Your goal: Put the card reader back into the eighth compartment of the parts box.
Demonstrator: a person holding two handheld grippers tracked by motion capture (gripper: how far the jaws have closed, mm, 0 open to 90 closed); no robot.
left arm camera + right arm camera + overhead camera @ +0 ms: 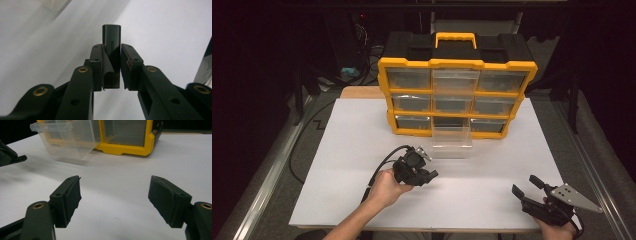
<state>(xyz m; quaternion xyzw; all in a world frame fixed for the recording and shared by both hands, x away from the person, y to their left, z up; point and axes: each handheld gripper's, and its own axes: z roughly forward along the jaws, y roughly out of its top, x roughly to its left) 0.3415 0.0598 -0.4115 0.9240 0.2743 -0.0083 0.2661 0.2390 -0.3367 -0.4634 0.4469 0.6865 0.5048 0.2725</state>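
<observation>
A yellow and black drawer cabinet [456, 95] stands at the back of the white table top [362, 130]. Its bottom middle clear drawer [452, 142] is pulled out onto the table, also seen in the right gripper view [68, 138]. My left gripper [431, 175] sits just left of that drawer, shut on a small black rectangular block [111, 52] with "GREEN" printed on it; the block stands out past the pads. My right gripper [524, 186] hovers at the front right, jaws wide apart with nothing between them [115, 200].
Other clear drawers fill the cabinet's rows, and a yellow handle [455, 39] tops it. A black cable [379, 170] trails from the left gripper. Metal rails run along both table sides. Bare white surface lies between the two grippers.
</observation>
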